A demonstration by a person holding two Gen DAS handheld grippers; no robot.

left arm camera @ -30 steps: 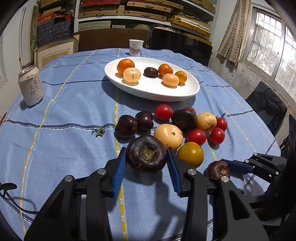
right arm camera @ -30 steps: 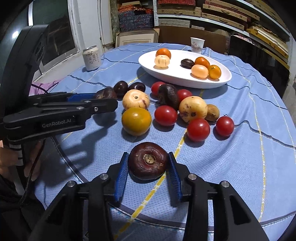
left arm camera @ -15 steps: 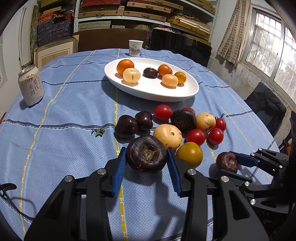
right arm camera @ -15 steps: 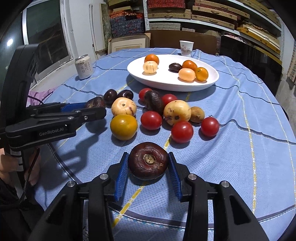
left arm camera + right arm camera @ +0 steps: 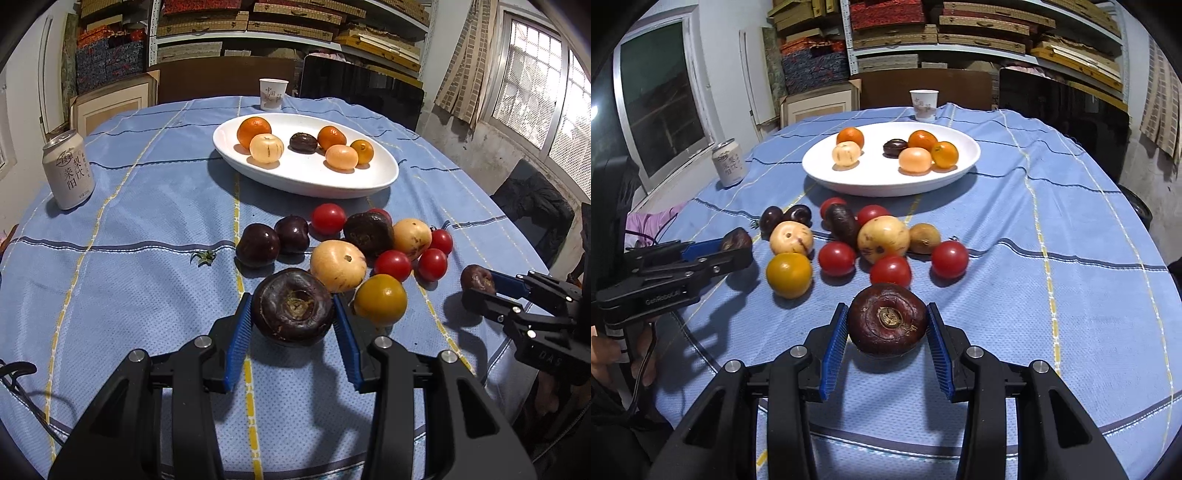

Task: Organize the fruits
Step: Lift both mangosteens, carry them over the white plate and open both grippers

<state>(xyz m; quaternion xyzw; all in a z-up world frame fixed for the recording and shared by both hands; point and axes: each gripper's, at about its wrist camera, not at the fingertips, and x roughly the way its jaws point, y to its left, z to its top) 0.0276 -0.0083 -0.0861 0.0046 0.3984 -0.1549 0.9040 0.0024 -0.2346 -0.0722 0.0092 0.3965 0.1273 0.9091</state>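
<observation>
Each level gripper, left and right, clamped a dark purple fruit above the blue tablecloth, stem scar facing the camera, before the white plate.

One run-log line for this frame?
left gripper: shut on dark purple fruit | right gripper: shut on dark red-brown fruit | white plate: six fruits
</observation>
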